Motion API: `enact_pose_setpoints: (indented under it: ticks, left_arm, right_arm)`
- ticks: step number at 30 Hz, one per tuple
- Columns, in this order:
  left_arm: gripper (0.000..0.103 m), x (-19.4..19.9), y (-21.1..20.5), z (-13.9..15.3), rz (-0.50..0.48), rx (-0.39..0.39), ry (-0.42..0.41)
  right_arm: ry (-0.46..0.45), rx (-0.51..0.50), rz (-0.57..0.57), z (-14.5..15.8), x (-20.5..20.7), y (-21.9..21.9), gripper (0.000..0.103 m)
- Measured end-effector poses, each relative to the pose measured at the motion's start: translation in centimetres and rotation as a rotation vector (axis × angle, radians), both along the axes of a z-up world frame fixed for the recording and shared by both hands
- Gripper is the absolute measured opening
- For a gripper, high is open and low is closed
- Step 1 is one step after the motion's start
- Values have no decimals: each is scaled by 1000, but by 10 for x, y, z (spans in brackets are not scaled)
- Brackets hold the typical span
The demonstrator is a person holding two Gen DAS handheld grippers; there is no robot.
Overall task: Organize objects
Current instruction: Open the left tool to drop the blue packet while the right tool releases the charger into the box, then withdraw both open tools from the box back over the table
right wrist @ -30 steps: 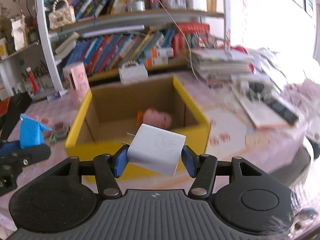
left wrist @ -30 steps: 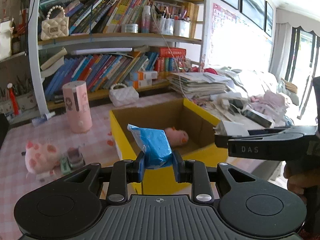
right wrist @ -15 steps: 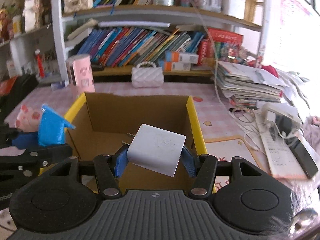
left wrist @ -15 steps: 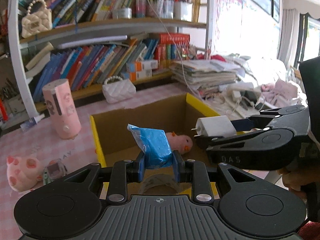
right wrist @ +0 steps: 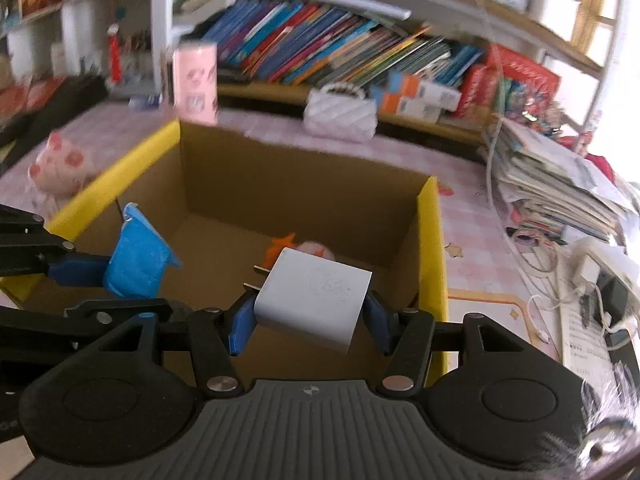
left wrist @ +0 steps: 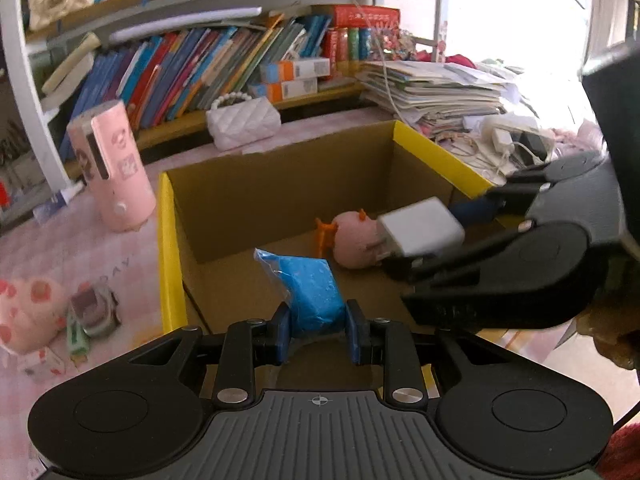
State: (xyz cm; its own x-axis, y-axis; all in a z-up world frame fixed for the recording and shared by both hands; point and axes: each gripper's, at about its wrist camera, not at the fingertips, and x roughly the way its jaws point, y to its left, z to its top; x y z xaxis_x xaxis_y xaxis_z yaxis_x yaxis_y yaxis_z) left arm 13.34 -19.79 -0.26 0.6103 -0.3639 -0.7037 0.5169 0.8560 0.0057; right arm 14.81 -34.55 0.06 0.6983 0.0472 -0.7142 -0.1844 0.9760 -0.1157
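Note:
My left gripper (left wrist: 317, 330) is shut on a blue plastic packet (left wrist: 310, 288), held over the near edge of an open cardboard box with a yellow rim (left wrist: 168, 240). My right gripper (right wrist: 310, 322) is shut on a white plug charger (right wrist: 314, 300), its prongs pointing left, also above the box (right wrist: 430, 240). In the left wrist view the right gripper (left wrist: 424, 240) reaches in from the right with the charger (left wrist: 420, 230). The right wrist view shows the left gripper (right wrist: 120, 270) and packet (right wrist: 136, 260) at the left. A pink plush toy (left wrist: 354, 240) lies on the box floor.
On the pink checked tablecloth stand a pink cylinder (left wrist: 110, 172), a white quilted purse (left wrist: 242, 122), a pink spotted plush (left wrist: 28, 312) and small items (left wrist: 94, 312). Bookshelves (left wrist: 220, 68) rise behind. Stacked papers (right wrist: 560, 184) and cables (right wrist: 592, 272) lie to the right.
Both grippers moved forward and down over the box, still holding the packet and charger. The right gripper rolled, and the box interior now fills both views.

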Motion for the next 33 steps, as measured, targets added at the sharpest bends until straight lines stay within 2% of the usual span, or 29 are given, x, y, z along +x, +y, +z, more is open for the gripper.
enact_pose_setpoints:
  ticks: [4,9,16,19,21,24,29,30,33]
  left_arm:
    - [26,1,-1,-1,15,-33,21]
    - [28,2,2,-3,42,-63,38]
    - [34,-2,1,-2,61,-59,14]
    - [41,-6,2,1,58,-72,-5]
    - [59,-10,3,3,59,-80,-22]
    - [75,-17,10,8,68,-114,-53]
    - [75,-31,26,14,101,-191,-75]
    - [78,-34,29,14,107,-204,-80]
    - [80,-42,35,17,96,-219,-93]
  right_arm:
    - [18,-37,69,-4,4,4,55]
    - [19,-59,74,-6,7,7,55]
    - [2,-46,50,-6,5,5,56]
    - [-9,-34,19,-5,1,2,57]
    - [-24,-27,-10,-2,-3,-1,58]
    - [-58,-3,-56,4,-11,-6,58]
    - [-106,54,-164,15,-30,-12,59]
    - [-114,63,-178,16,-34,-12,59]
    - [-149,62,-220,19,-48,-8,59]
